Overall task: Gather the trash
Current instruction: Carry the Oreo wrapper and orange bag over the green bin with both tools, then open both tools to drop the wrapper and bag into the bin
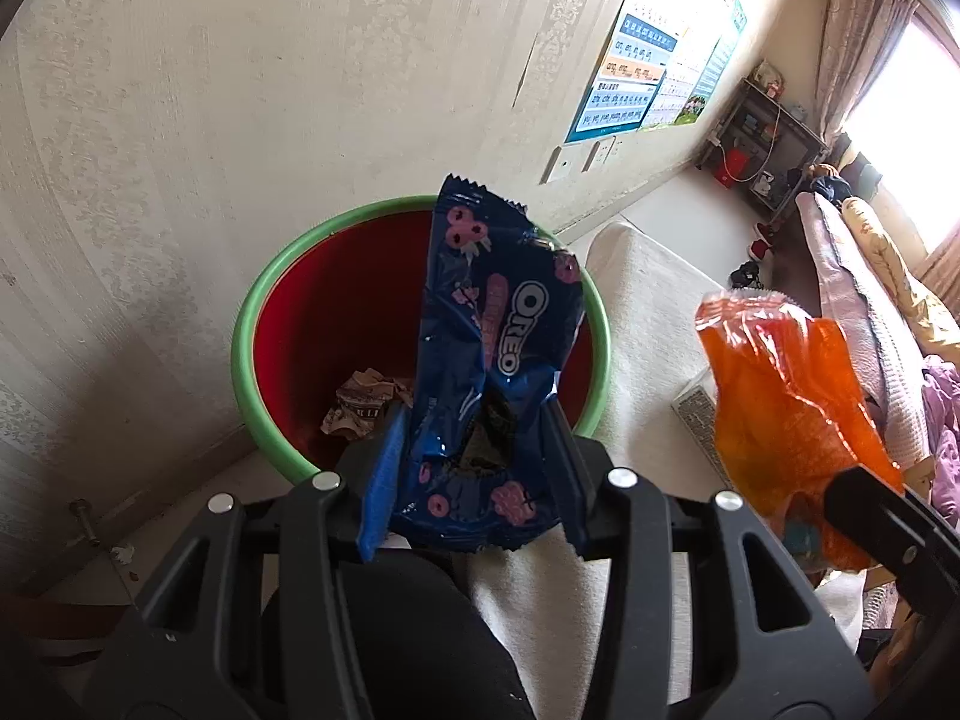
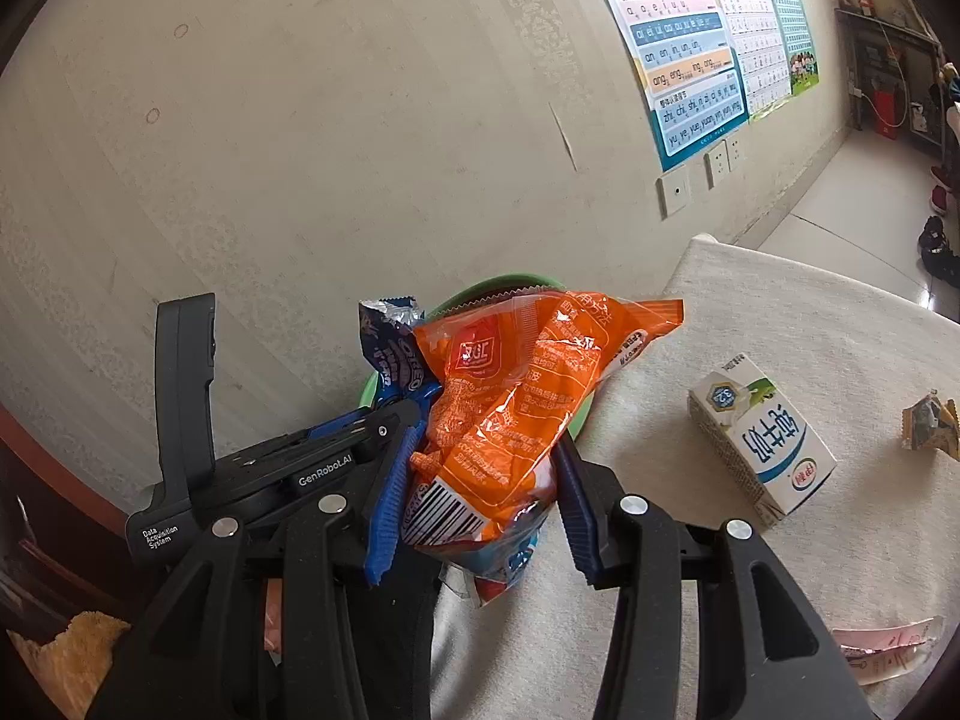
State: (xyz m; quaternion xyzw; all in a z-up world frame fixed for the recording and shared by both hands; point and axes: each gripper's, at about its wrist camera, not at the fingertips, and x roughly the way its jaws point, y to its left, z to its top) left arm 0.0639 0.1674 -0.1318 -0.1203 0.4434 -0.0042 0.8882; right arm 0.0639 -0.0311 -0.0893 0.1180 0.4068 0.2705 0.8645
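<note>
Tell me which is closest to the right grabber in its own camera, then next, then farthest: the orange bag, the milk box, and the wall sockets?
1. Orange bag: held between the right gripper fingers, in the middle.
2. Milk box: lying on the white cloth, off to the right.
3. Wall sockets: up on the wall, far behind, under the posters.

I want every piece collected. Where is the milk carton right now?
In the right wrist view, the white rectangular milk carton lies on its side on the cream-covered table, right of the orange plastic wrapper.
</note>
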